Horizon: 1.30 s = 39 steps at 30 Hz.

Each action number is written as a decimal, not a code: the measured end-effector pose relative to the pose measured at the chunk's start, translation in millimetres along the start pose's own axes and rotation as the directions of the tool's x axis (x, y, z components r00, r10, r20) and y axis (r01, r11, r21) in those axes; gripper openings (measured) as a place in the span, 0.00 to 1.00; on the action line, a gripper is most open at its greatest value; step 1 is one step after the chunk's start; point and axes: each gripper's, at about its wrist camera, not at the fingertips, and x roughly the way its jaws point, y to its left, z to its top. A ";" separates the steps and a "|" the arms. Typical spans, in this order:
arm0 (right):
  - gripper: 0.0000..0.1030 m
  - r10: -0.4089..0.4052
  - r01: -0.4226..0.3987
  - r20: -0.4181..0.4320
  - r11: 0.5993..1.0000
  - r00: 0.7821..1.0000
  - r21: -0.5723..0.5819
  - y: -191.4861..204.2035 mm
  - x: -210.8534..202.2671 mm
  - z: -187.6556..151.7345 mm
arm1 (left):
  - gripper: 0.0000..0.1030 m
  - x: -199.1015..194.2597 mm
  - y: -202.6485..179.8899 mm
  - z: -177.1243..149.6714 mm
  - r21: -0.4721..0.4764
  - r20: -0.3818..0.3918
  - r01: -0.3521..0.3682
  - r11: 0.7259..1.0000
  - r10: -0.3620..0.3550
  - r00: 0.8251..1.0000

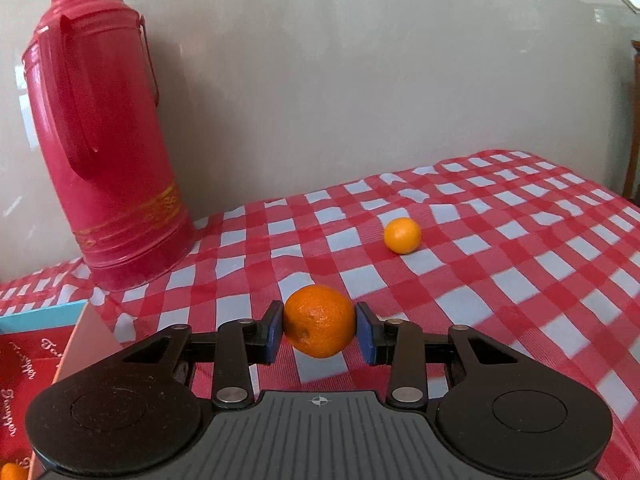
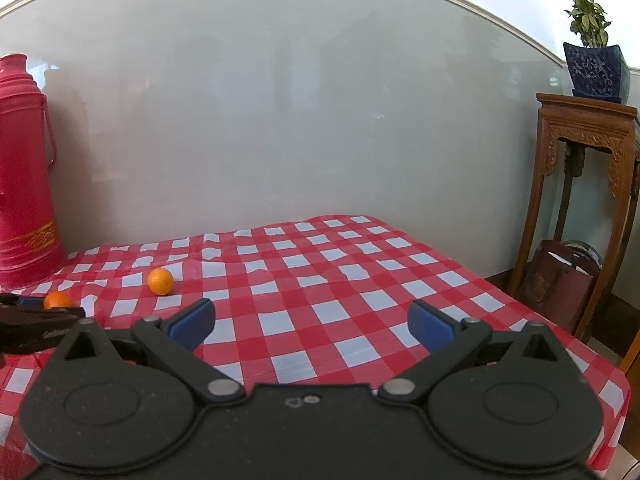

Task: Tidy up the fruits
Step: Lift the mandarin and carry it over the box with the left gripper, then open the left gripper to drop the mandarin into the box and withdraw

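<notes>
My left gripper (image 1: 319, 330) is shut on a deep orange mandarin (image 1: 319, 321), its blue pads pressing both sides, held just above the red-checked tablecloth (image 1: 500, 272). A second, lighter orange fruit (image 1: 402, 235) lies on the cloth farther back and to the right. In the right wrist view, my right gripper (image 2: 312, 322) stands open over the cloth with nothing between its blue pads. That view also shows the loose fruit (image 2: 160, 281) at left and the held mandarin (image 2: 58, 300) in the left gripper at the far left edge.
A tall red thermos (image 1: 100, 128) stands at the back left against the wall. A red and blue box (image 1: 36, 344) sits at lower left, with a bit of orange fruit (image 1: 12, 472) in the corner. Right of the table stand a carved wooden stand (image 2: 580, 200) with a potted plant (image 2: 594, 64).
</notes>
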 end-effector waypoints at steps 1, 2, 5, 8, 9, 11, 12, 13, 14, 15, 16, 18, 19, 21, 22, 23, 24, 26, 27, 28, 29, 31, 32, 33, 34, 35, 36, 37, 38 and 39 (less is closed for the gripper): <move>0.95 0.001 -0.001 0.000 1.000 1.000 0.000 0.1 0.0 0.0 | 0.37 -4.5 -0.2 -1.2 0.002 0.003 0.006 1.000 -0.006 1.000; 0.95 0.002 -0.002 0.000 1.000 1.000 0.001 0.1 -0.1 0.0 | 0.37 -8.8 -0.5 -2.5 0.004 0.008 0.009 1.000 -0.009 1.000; 0.95 0.006 -0.006 -0.001 1.000 1.000 -0.002 1.5 -0.7 -0.3 | 0.37 -20.2 0.8 -5.4 -0.008 0.012 0.015 1.000 -0.015 1.000; 0.94 0.010 -0.010 0.001 1.000 1.000 -0.007 3.5 -1.1 -0.1 | 0.37 -32.9 5.4 -6.9 -0.024 0.023 0.000 1.000 0.000 1.000; 0.94 0.012 -0.012 0.002 1.000 1.000 -0.009 4.6 -1.4 -0.2 | 0.37 -38.2 8.8 -7.5 -0.033 0.027 -0.003 0.999 0.004 1.000; 0.95 0.016 -0.016 0.005 1.000 1.000 -0.013 7.0 -2.6 -0.1 | 0.37 -49.3 16.3 -8.5 -0.040 0.043 -0.030 0.999 0.032 0.999; 0.95 0.019 -0.019 0.008 1.000 1.000 -0.016 8.3 -3.5 0.0 | 0.37 -55.3 21.4 -8.9 -0.045 0.053 -0.048 0.998 0.050 0.997; 0.95 0.022 -0.022 0.010 1.000 1.000 -0.020 9.9 -4.1 0.1 | 0.37 -62.4 27.5 -9.5 -0.052 0.064 -0.070 0.996 0.073 0.995; 0.95 0.025 -0.025 0.012 0.999 1.000 -0.025 11.6 -4.7 0.1 | 0.37 -68.8 33.9 -10.3 -0.058 0.073 -0.093 0.994 0.097 0.993; 0.95 0.029 -0.028 0.013 0.999 0.999 -0.028 13.3 -5.3 0.0 | 0.37 -74.3 40.1 -11.3 -0.065 0.081 -0.115 0.991 0.120 0.989; 0.95 0.032 -0.032 0.014 0.999 0.999 -0.031 14.9 -5.9 -0.1 | 0.37 -80.8 49.2 -12.8 -0.075 0.087 -0.146 0.986 0.152 0.984; 0.95 0.039 -0.038 0.013 0.999 0.999 -0.038 18.8 -6.6 -0.4 | 0.37 -89.4 66.0 -16.1 -0.093 0.090 -0.194 0.977 0.202 0.975; 0.95 0.041 -0.041 0.015 0.998 0.999 -0.043 21.1 -7.1 -0.7 | 0.37 -93.2 74.7 -18.3 -0.102 0.088 -0.220 0.970 0.229 0.969; 0.95 0.044 -0.043 0.016 0.998 0.999 -0.054 25.8 -7.5 -1.5 | 0.37 -98.5 93.7 -23.5 -0.121 0.072 -0.262 0.957 0.272 0.960; 0.95 0.047 -0.046 0.015 0.997 0.999 -0.059 28.0 -7.7 -2.1 | 0.37 -100.2 101.8 -26.4 -0.132 0.064 -0.280 0.951 0.290 0.955; 0.95 0.049 -0.048 0.015 0.997 0.999 -0.064 30.5 -8.1 -2.6 | 0.37 -101.2 110.8 -29.9 -0.139 0.054 -0.302 0.943 0.311 0.949; 0.95 0.052 -0.050 0.015 0.996 0.999 -0.071 33.1 -8.5 -3.3 | 0.37 -101.4 119.3 -33.6 -0.148 0.041 -0.320 0.936 0.329 0.943; 0.95 0.055 -0.053 0.014 0.995 0.998 -0.085 38.8 -9.5 -4.2 | 0.37 -101.4 132.3 -39.9 -0.165 0.021 -0.348 0.923 0.356 0.934; 0.95 0.058 -0.056 0.014 0.994 0.998 -0.091 41.5 -10.2 -4.6 | 0.37 -99.8 138.8 -43.5 -0.171 0.006 -0.360 0.917 0.366 0.931; 0.95 0.061 -0.059 0.015 0.994 0.998 -0.096 43.8 -11.2 -4.9 | 0.37 -97.4 144.9 -47.3 -0.178 -0.010 -0.370 0.912 0.374 0.927; 0.95 0.063 -0.061 0.015 0.993 0.998 -0.101 46.4 -11.9 -5.0 | 0.37 -94.7 149.1 -50.2 -0.187 -0.025 -0.378 0.907 0.380 0.924; 0.95 0.067 -0.065 0.017 0.991 0.998 -0.115 52.2 -13.6 -5.3 | 0.37 -90.5 158.8 -56.1 -0.212 -0.055 -0.392 0.895 0.390 0.919; 0.95 0.072 -0.070 0.016 0.990 0.997 -0.119 54.8 -14.0 -5.2 | 0.37 -86.7 161.6 -57.5 -0.221 -0.066 -0.397 0.891 0.392 0.917; 0.95 0.077 -0.075 0.015 0.990 0.997 -0.123 57.5 -14.8 -4.9 | 0.37 -85.6 164.5 -59.7 -0.227 -0.073 -0.402 0.887 0.397 0.915; 0.95 0.083 -0.080 0.018 0.989 0.996 -0.127 60.0 -16.4 -4.3 | 0.37 -84.7 165.1 -61.3 -0.228 -0.078 -0.409 0.884 0.402 0.912; 0.95 0.088 -0.085 0.022 0.987 0.996 -0.134 63.0 -18.1 -3.8 | 0.37 -82.6 167.6 -62.9 -0.232 -0.085 -0.412 0.881 0.403 0.911; 0.95 0.093 -0.088 0.026 0.986 0.995 -0.140 66.0 -19.4 -3.5 | 0.37 -81.3 169.0 -63.8 -0.238 -0.091 -0.413 0.879 0.403 0.911; 0.95 0.099 -0.094 0.029 0.985 0.995 -0.148 69.7 -20.5 -3.4 | 0.37 -80.3 170.7 -64.6 -0.248 -0.099 -0.412 0.877 0.401 0.911; 0.95 0.104 -0.098 0.031 0.983 0.994 -0.153 72.6 -21.6 -3.2 | 0.37 -81.0 171.6 -65.3 -0.256 -0.104 -0.412 0.874 0.399 0.911; 0.95 0.109 -0.103 0.030 0.982 0.994 -0.158 75.4 -22.1 -3.0 | 0.37 -78.1 172.7 -65.0 -0.262 -0.110 -0.414 0.872 0.399 0.910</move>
